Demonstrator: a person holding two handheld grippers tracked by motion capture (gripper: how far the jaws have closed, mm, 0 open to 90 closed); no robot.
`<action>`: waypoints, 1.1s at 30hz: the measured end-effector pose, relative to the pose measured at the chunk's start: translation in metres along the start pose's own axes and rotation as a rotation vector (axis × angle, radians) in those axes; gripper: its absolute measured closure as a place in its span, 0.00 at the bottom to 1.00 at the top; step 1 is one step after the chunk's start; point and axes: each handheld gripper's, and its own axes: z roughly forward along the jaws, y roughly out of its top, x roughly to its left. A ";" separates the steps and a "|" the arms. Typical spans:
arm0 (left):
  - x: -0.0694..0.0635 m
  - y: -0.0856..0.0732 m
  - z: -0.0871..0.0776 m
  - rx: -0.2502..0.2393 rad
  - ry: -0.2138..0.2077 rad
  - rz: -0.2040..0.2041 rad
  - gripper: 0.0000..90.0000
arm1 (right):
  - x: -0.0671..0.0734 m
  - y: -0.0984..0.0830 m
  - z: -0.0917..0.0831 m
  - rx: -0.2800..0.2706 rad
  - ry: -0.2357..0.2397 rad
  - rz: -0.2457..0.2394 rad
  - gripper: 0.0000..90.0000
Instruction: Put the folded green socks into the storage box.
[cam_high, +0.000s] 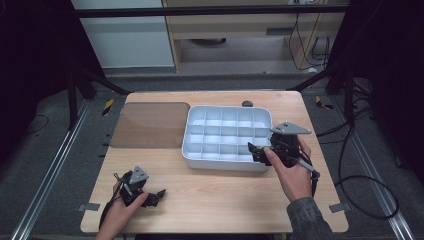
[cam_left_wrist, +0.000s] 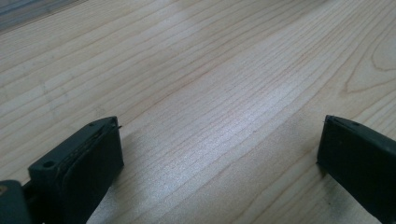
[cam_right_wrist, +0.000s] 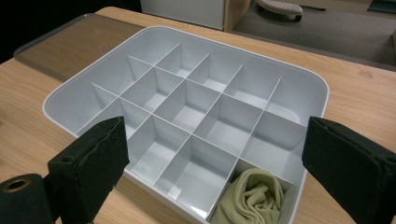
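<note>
R claw wide above the divided tray, cloth lying in a corner cell.

L to R: my L gripper (cam_high: 159, 194) sits low on the wooden table (cam_high: 215, 195) near the front-left edge, jaws spread wide, nothing but bare wood betw them. A brown translucent lid (cam_high: 150, 125) lies flat just left of the white tray (cam_right_wrist: 308, 74). My R gripper (cam_high: 256, 150) hangs at the tray's front-right corner, jaws wide, holding nothing; olive-green cloth (cam_right_wrist: 254, 198) is bunched in that corner compartment, just below and betw them.

Each black claw (cam_high: 260, 150) carries a grey three-cornered plate and trailing black cable; the right forearm wears a grey checked sleeve (cam_high: 307, 217).
</note>
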 end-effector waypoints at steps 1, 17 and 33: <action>0.000 0.000 0.000 0.000 0.000 0.000 0.00 | 0.000 -0.002 -0.001 -0.001 -0.003 -0.002 0.08; -0.001 0.000 0.000 0.000 0.000 -0.001 0.00 | -0.002 -0.055 -0.004 0.051 -0.070 -0.115 0.11; -0.002 0.000 0.000 -0.001 -0.001 0.001 0.00 | -0.001 -0.129 0.006 0.208 -0.027 -0.088 0.10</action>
